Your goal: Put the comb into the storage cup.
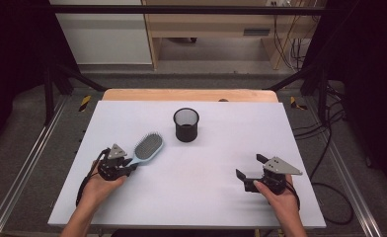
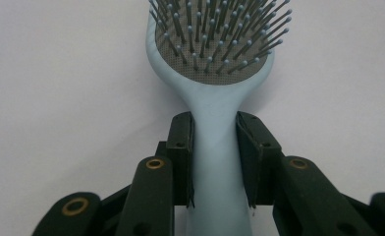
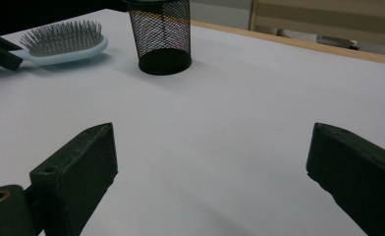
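I am clamping my left fingers (image 2: pixel 215 162) on the handle of the blue hairbrush (image 1: pixel 147 147), lying on the white counter (image 1: pixel 206 168). My right fingers (image 3: pixel 215 172) are hovering wide open, empty. Next likely calls for lifting it toward the mesh cup (image 1: pixel 186 124).

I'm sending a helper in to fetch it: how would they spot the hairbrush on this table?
Start from the white table and find the black mesh cup standing near its middle. Just to its left and nearer the person lies the hairbrush, bristles up, its handle clamped in the left hand-held gripper. It is the only pale blue thing there.
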`<state>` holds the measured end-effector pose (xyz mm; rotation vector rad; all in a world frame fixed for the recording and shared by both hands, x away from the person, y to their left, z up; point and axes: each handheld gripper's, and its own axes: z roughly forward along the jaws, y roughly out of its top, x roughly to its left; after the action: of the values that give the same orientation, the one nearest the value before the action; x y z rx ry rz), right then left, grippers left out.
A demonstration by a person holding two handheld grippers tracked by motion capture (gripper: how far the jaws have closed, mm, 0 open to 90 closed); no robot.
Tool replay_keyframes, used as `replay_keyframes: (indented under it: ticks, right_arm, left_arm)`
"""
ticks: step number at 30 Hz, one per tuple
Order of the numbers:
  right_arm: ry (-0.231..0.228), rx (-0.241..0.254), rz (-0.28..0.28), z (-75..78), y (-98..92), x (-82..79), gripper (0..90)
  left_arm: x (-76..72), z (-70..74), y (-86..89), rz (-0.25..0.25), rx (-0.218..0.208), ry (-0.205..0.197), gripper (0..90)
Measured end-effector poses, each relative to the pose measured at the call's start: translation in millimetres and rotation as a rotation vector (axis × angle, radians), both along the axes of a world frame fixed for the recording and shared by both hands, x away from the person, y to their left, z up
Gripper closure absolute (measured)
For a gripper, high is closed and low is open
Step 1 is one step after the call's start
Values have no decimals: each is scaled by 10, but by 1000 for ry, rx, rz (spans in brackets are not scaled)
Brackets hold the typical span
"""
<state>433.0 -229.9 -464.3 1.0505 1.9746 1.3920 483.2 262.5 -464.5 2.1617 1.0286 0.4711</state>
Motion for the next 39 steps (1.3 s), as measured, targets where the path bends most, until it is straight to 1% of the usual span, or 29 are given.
replay_keyframes:
  ticks: [2,4,6,8,9,11,13,17,20,21,23,25,28,31,34,36,38,39]
  right_arm:
    - [-5,3,2,10,7,-4,51]
    - [-9,0,6,20,17,-6,51]
    - [-9,0,10,29,33,-9,51]
    - [-12,-5,12,30,48,-13,50]
    - [-11,-9,11,30,53,-17,50]
    - [-6,1,7,33,70,-17,50]
    - [-2,2,10,32,92,-7,50]
    - [7,-7,14,33,154,-4,49]
    - [23,0,22,45,204,-14,49]
    - [21,10,29,54,227,-20,50]
    - [35,33,46,82,274,-43,54]
    - [51,58,53,102,334,-57,58]
    - [67,119,64,121,457,-47,56]
    - [77,146,78,148,585,-20,54]
    - [96,184,86,188,733,33,55]
    - [107,197,103,206,851,75,55]
    - [115,213,116,222,948,100,57]
    - [127,235,132,231,1023,119,58]
  left_arm:
    - [-8,39,13,7,-12,-21,691]
    - [-19,87,21,2,-30,-58,691]
    - [-30,116,20,-3,-49,-73,692]
    - [-37,135,17,0,-57,-84,692]
    - [-41,145,13,2,-67,-93,691]
    - [-44,158,9,3,-88,-102,692]
    - [-58,169,-1,7,-101,-124,692]
    - [-81,184,-30,8,-116,-151,692]
    - [-106,212,-74,2,-125,-183,692]
    - [-117,227,-92,-1,-129,-194,692]
    - [-135,254,-131,3,-137,-192,692]
    - [-159,261,-167,-2,-157,-201,692]
    - [-192,274,-221,-11,-188,-218,692]
    - [-222,298,-282,-22,-224,-241,692]
    - [-253,310,-334,-34,-244,-262,692]
    - [-278,322,-373,-39,-250,-280,692]
    - [-298,337,-405,-49,-266,-284,692]
    - [-307,339,-421,-53,-268,-288,692]
